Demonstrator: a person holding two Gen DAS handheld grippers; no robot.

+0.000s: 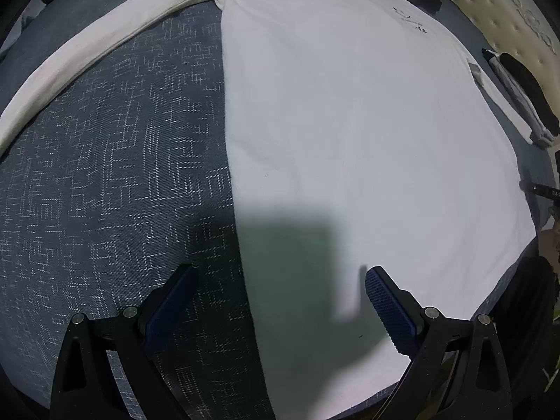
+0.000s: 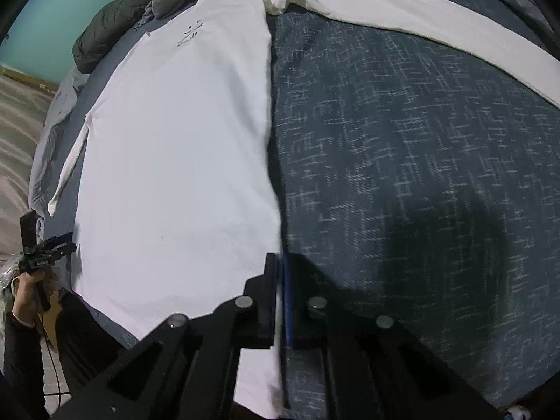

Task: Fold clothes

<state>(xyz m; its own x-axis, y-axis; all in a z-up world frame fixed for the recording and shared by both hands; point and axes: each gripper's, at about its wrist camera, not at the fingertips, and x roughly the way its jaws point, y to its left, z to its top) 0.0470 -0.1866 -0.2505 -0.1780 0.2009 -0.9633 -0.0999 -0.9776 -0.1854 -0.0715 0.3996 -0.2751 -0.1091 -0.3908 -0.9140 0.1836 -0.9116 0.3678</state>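
White long-sleeved shirt (image 1: 350,133): spread flat on the blue patterned bedcover (image 1: 105,175), one sleeve (image 1: 87,52) stretched out sideways.
Handling: likely light, limp, easily creased; best taken at the side edge near the hem.
Left gripper (image 1: 280,304): fingers apart, holding nothing.
Right gripper (image 2: 280,301): fingers pressed together at the shirt's edge; whether cloth is pinched, cannot tell.
Hidden: hem cut off below.

A white shirt (image 1: 350,122) with a small black print is lying at centre frame on a dark blue bedcover (image 1: 105,175) showing a white crosshatch pattern. At upper left, a teal wall (image 2: 70,7) is showing.
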